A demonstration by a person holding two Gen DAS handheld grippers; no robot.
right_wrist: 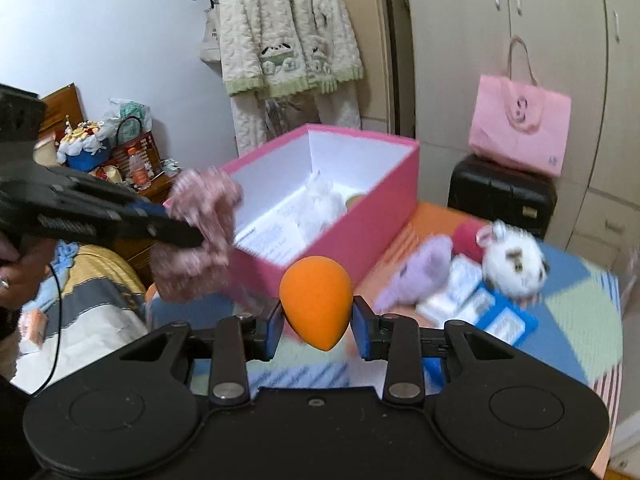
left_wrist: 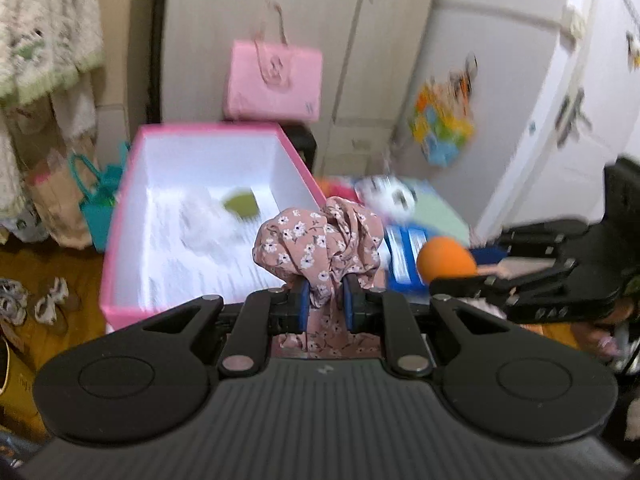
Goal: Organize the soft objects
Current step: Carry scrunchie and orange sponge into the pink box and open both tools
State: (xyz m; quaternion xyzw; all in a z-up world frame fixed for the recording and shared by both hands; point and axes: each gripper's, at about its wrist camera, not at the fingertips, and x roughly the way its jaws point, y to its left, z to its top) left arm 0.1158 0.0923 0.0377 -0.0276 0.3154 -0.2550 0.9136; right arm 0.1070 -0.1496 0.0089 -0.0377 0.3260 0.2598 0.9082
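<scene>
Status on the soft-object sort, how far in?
Done: white fluffy item and a green piece lie in the pink box. In hand: left gripper holds the floral scrunchie, right gripper the orange sponge. Left: white plush and purple item outside.

Tissue (right_wrist: 320, 196) in box (right_wrist: 372, 232) — toys (right_wrist: 512, 260) right
</scene>
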